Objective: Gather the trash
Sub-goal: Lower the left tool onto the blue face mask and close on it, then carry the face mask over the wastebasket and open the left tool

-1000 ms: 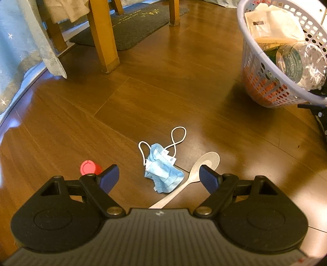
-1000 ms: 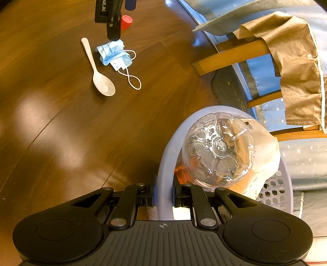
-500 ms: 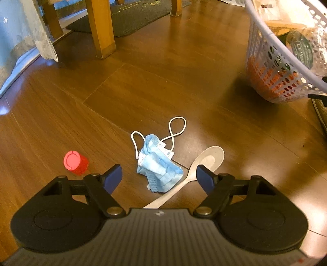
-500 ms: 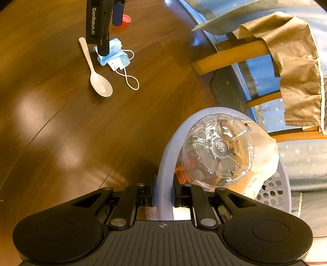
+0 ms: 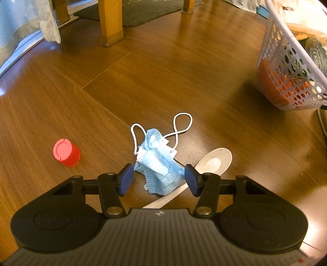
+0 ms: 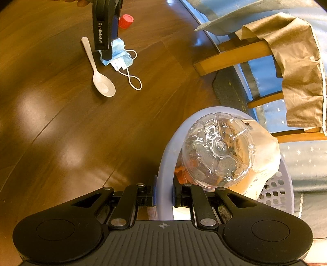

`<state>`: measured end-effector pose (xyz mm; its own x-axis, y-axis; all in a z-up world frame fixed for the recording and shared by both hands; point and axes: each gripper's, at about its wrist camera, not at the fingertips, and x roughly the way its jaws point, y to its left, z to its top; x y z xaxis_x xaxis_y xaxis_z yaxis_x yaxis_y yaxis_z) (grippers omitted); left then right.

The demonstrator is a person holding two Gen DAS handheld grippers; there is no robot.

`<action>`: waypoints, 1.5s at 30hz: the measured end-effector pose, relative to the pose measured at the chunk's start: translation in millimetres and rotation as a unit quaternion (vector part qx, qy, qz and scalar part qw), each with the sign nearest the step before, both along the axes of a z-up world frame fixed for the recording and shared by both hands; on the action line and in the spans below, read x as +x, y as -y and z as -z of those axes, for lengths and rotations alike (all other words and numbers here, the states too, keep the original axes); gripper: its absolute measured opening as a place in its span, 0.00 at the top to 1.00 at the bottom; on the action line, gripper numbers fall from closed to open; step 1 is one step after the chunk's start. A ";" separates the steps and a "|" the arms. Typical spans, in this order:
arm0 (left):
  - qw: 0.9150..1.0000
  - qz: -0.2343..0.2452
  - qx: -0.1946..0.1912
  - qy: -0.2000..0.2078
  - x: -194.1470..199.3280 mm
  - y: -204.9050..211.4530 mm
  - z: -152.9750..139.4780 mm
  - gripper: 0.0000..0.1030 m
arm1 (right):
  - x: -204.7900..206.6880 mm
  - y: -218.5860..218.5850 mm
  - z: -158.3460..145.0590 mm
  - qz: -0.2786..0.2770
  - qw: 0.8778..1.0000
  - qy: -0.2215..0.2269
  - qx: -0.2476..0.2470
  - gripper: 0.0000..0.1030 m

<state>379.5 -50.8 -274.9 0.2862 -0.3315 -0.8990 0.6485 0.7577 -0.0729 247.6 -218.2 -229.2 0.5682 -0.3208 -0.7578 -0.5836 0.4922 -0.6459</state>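
A crumpled blue face mask (image 5: 157,163) with white ear loops lies on the wooden floor. My left gripper (image 5: 159,180) points down over it, and its jaws are closing with the mask between the blue pads; they reach its edges without squeezing it. In the right wrist view the left gripper (image 6: 106,55) stands on the mask (image 6: 120,51). A pale spoon (image 5: 214,161) lies just right of the mask, a red cap (image 5: 66,152) to its left. My right gripper (image 6: 164,196) is shut on the rim of the lilac basket (image 6: 169,155).
The basket (image 5: 286,61) holds a clear plastic bottle (image 6: 218,151) and a paper bag (image 6: 265,147). Wooden chair legs (image 5: 110,22) and a dark mat (image 5: 147,10) stand beyond the mask. A brown cloth (image 6: 296,71) hangs over a chair rail.
My left gripper has come down onto the mask and its jaws have narrowed around it. The right gripper and the basket have not moved.
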 end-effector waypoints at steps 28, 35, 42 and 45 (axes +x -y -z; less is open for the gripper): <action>1.000 0.003 0.003 -0.003 -8.5 3.6 -38.4 0.93 | -6.2 0.5 6.0 -0.005 1.000 -0.008 0.002 0.91; 1.000 0.020 -0.005 0.015 -14.5 12.1 -79.6 0.93 | -7.9 2.5 7.8 -0.006 1.000 -0.011 0.002 0.91; 0.999 0.018 -0.019 0.032 -25.8 14.4 -128.5 0.93 | -7.7 3.6 6.0 -0.004 1.000 -0.010 0.006 0.91; 0.999 0.017 -0.026 0.038 -30.1 14.7 -148.6 0.93 | -8.9 3.9 6.3 -0.006 1.000 -0.011 0.006 0.91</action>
